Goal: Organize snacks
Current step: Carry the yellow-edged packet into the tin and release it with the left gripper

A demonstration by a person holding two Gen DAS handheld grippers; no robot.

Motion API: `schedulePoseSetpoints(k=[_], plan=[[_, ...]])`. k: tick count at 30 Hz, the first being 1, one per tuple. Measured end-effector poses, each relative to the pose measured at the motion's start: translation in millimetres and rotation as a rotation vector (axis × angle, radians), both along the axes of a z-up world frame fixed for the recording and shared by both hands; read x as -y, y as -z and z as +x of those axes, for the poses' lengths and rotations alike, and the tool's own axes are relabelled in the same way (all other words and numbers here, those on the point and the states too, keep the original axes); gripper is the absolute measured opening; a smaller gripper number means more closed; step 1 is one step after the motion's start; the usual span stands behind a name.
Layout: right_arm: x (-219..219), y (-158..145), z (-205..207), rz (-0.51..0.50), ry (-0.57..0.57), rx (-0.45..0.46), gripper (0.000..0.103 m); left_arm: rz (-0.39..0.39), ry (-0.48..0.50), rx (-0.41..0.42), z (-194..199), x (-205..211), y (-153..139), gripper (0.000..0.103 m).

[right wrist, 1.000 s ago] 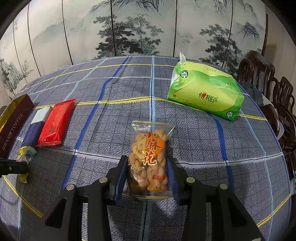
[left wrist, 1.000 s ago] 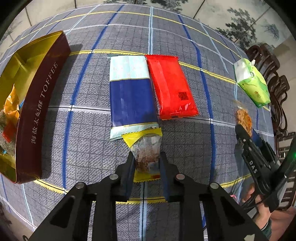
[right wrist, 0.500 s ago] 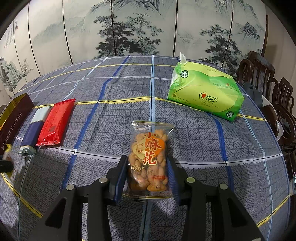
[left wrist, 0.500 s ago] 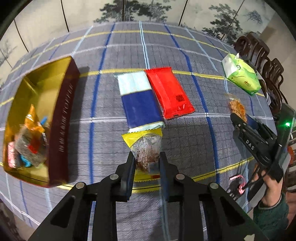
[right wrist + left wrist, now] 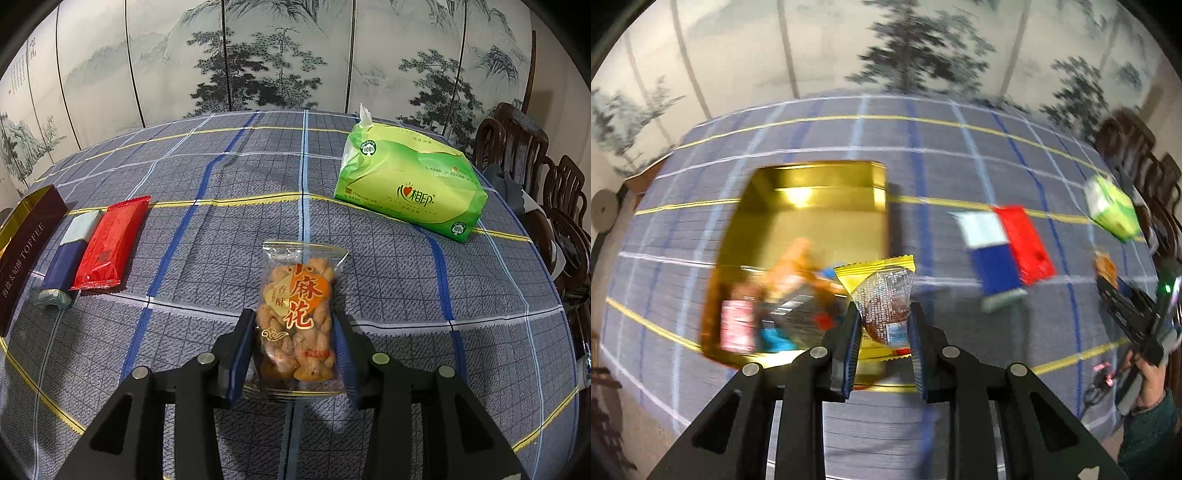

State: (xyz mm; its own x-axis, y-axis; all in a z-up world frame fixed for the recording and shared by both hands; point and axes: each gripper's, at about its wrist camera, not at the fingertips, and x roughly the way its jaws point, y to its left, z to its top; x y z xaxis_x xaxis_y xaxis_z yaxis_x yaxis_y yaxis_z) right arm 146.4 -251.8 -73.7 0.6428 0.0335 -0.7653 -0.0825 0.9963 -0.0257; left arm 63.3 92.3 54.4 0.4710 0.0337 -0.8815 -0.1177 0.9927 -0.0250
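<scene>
The left-wrist view is motion-blurred, so the snacks inside the gold toffee tin (image 5: 812, 221) are smeared past naming. The left gripper (image 5: 884, 332) pinches a yellow-edged clear snack packet (image 5: 884, 295) between its fingers, raised near the tin's right edge. The right gripper (image 5: 295, 350) clamps a fried-twist snack bag (image 5: 299, 314) lying on the counter (image 5: 406, 295); the bag's lower corners hide behind the fingers.
</scene>
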Motion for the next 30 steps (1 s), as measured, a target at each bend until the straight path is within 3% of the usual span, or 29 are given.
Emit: schedulePoseSetpoints(k=[8, 12, 30], plan=[[1, -1, 0, -0.003, 0.0, 0.0, 0.043, 0.019, -0.139, -0.002, 0, -76, 0, 0.022], [1, -1, -1, -0.009, 0.0, 0.001, 0.043, 0.005, -0.159, -0.025, -1, -92, 11, 0.022], [1, -3, -3, -0.028, 0.0, 0.004, 0.043, -0.059, -0.079, -0.099, 10, -90, 51, 0.022]])
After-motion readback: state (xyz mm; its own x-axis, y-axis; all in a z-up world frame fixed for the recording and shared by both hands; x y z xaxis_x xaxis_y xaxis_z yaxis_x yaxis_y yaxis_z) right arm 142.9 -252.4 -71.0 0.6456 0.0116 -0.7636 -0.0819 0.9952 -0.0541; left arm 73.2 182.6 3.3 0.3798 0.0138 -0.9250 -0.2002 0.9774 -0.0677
